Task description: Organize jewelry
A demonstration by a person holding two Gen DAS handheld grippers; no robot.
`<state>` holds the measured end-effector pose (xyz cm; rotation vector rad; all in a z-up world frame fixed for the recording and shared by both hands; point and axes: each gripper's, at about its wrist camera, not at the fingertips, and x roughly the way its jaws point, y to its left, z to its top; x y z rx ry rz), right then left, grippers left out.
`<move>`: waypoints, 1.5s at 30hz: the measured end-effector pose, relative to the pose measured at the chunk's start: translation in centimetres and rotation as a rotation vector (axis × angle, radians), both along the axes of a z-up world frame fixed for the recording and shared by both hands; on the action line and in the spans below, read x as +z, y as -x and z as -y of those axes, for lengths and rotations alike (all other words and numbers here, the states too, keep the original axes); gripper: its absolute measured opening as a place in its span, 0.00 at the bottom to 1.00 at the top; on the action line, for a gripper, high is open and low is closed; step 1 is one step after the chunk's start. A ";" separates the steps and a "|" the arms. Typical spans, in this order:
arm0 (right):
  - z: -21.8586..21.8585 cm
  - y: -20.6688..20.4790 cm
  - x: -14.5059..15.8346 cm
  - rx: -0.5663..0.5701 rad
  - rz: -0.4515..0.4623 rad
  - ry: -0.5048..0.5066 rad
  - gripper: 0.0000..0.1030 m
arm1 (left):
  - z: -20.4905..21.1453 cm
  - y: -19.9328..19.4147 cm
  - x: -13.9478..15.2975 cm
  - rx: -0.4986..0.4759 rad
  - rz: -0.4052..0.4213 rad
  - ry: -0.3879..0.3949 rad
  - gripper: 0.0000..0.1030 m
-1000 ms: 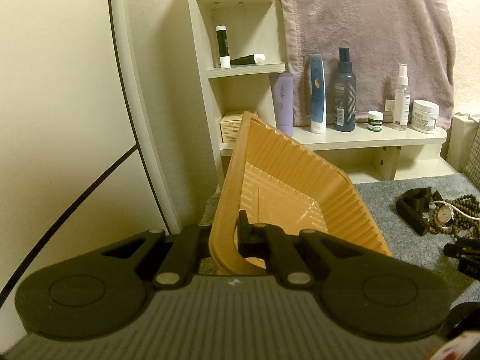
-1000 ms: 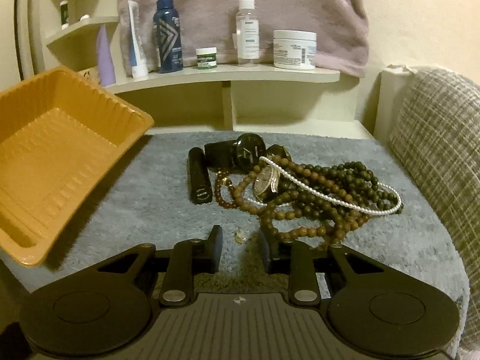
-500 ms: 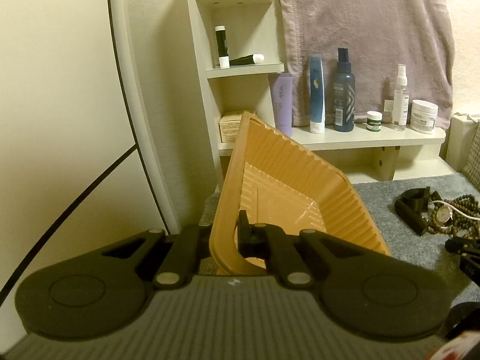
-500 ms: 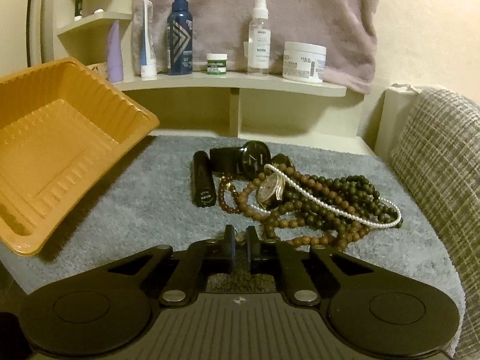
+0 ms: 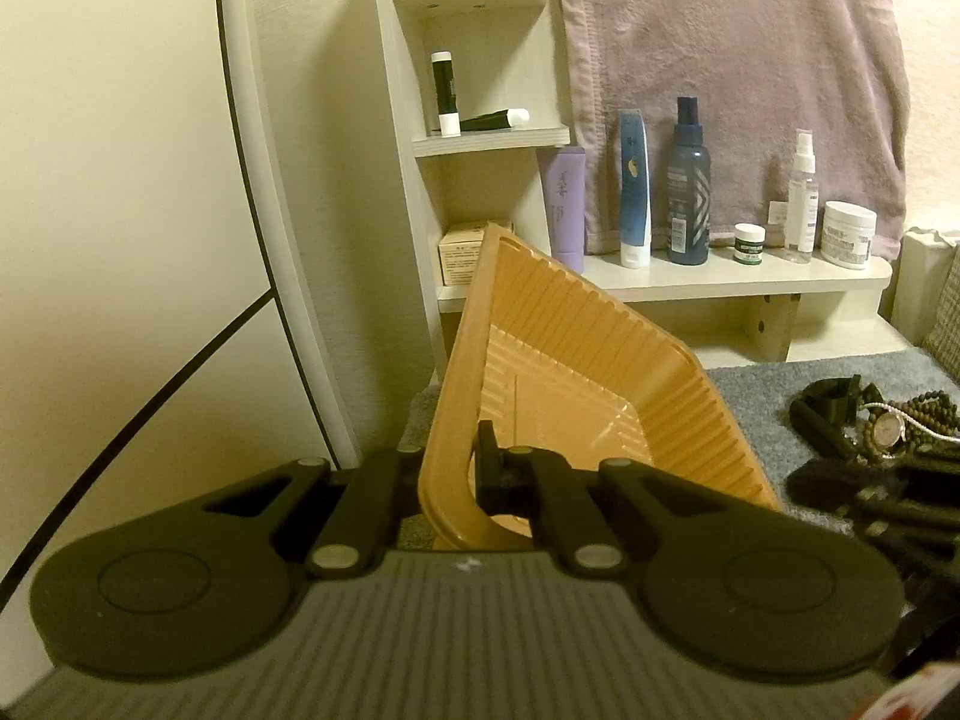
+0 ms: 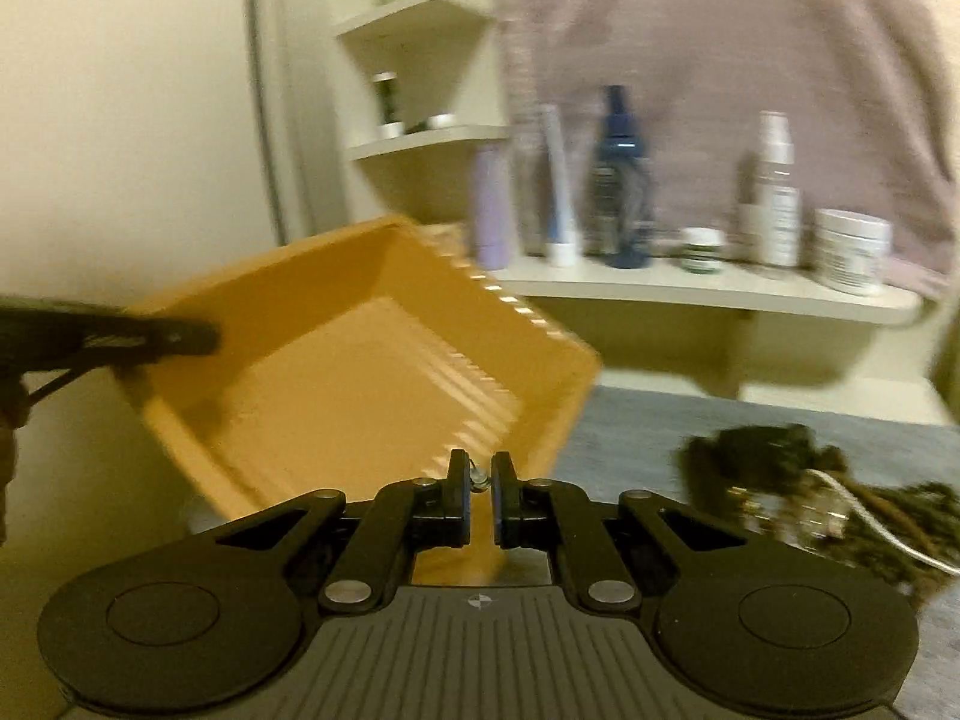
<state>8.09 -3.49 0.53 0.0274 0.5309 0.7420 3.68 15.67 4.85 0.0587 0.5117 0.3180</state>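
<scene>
An orange ribbed plastic tray is held tilted above the grey mat, my left gripper shut on its near rim. In the right wrist view the same tray fills the left half, and the left gripper reaches its far rim as a dark blur. My right gripper is shut on a small silvery piece of jewelry, lifted off the mat and just in front of the tray's near corner. A heap of bead necklaces, a pearl strand and watches lies on the mat to the right; the jewelry heap also shows in the left wrist view.
A low shelf behind the mat carries bottles, tubes and jars, with a mauve towel hanging above. A tall narrow shelf unit stands at its left. A woven cushion borders the mat on the right.
My right gripper shut on the small silvery piece on the mat, then lifted it and swung left toward the tray. The left gripper and tray stayed still.
</scene>
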 end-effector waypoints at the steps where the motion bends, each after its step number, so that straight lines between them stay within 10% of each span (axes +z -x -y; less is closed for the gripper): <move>1: -0.5 0.1 -0.1 0.017 -0.001 0.003 0.06 | 0.0 0.0 0.0 -0.001 0.000 0.001 0.05; 10: -1.5 0.1 -0.7 0.072 -0.018 0.004 0.09 | -0.2 0.0 0.0 -0.002 0.000 0.005 0.05; 14: -0.6 0.1 -0.5 0.045 -0.021 -0.004 0.35 | -0.2 0.1 0.1 -0.001 0.000 0.005 0.05; 33: 12.0 -2.2 -3.2 -0.463 -0.085 0.148 0.35 | 0.0 0.0 0.3 -0.001 -0.001 0.002 0.05; 45: 13.9 -3.6 -4.9 -0.522 -0.127 0.177 0.25 | 0.0 0.1 0.4 -0.002 -0.003 0.001 0.05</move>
